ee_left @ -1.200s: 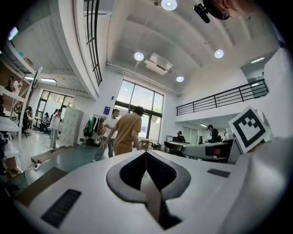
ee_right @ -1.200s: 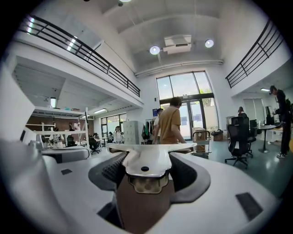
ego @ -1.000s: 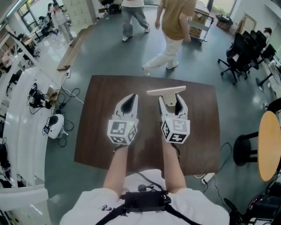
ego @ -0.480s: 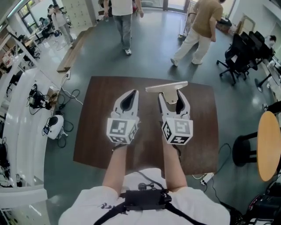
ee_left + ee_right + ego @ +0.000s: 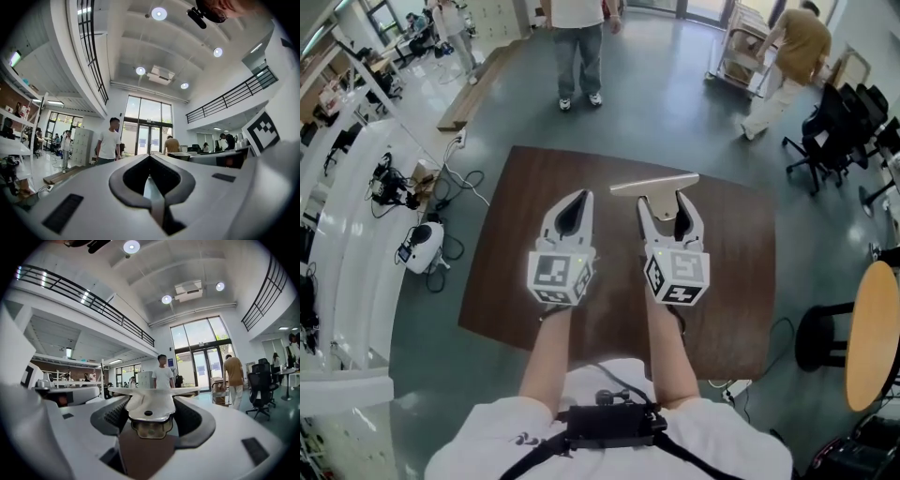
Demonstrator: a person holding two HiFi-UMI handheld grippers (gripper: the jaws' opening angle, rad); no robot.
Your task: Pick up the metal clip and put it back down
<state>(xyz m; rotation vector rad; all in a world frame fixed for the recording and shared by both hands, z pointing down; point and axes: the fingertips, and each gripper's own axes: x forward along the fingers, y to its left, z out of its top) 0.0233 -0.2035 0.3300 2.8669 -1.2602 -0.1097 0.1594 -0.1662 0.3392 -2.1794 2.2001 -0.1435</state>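
Both tongs have risen slightly. Right tongs pinch the metal clip, held up over the surface's far edge; left tongs are pressed together, empty. Pick-up looks done; setting it back down remains.

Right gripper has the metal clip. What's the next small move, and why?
Probably lower the right gripper straight down toward the table: its jaws grip the metal clip, which appears held above the tabletop, so only the put-down remains.
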